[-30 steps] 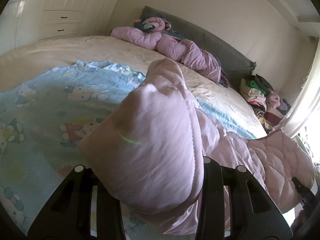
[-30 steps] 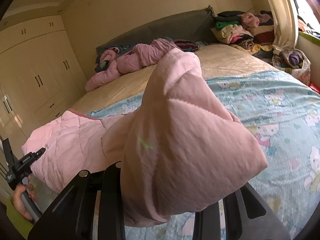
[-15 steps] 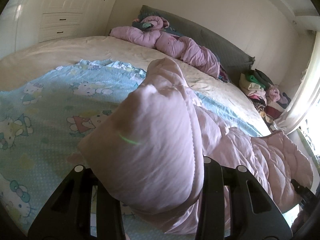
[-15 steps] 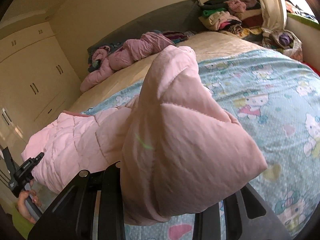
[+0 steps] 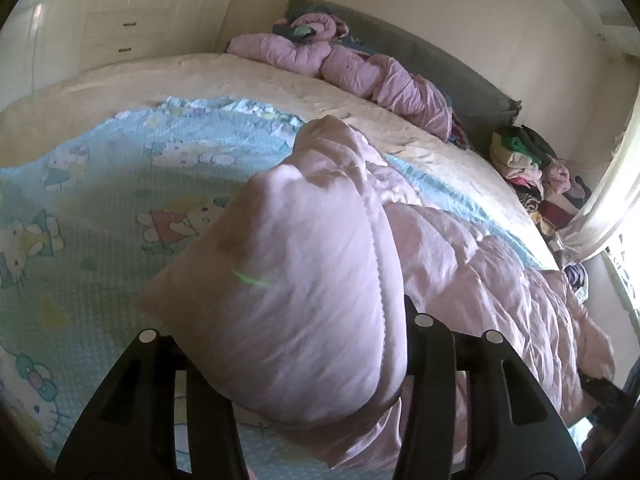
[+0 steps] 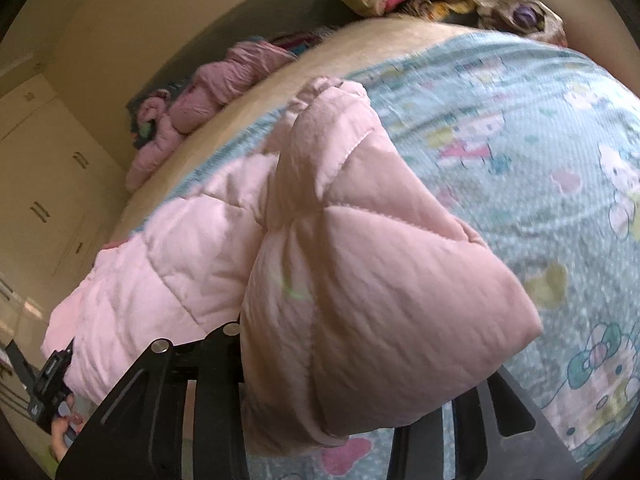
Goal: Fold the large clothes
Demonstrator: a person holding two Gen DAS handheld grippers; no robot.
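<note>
A pale pink quilted puffer jacket [image 5: 312, 264] fills both views and stretches between my two grippers over the bed. My left gripper [image 5: 304, 412] is shut on one bunched end of it, which hides the fingertips. My right gripper [image 6: 316, 420] is shut on the other bunched end of the jacket [image 6: 360, 280]. The rest of the jacket sags onto the blue cartoon-print sheet [image 5: 100, 208]. The left gripper and the hand holding it show at the lower left of the right wrist view [image 6: 52, 384].
The blue sheet [image 6: 540, 140] lies over a cream bedspread [image 5: 240, 76]. A second pink puffer garment [image 5: 360, 68] lies along the grey headboard. A pile of clothes [image 5: 532, 168] sits beside the bed by the curtain. White wardrobes [image 5: 120, 4] stand at the left.
Both grippers have moved forward and lower over the bed with the jacket held. The right wrist view has tilted down and rolled, so the sheet fills more of it.
</note>
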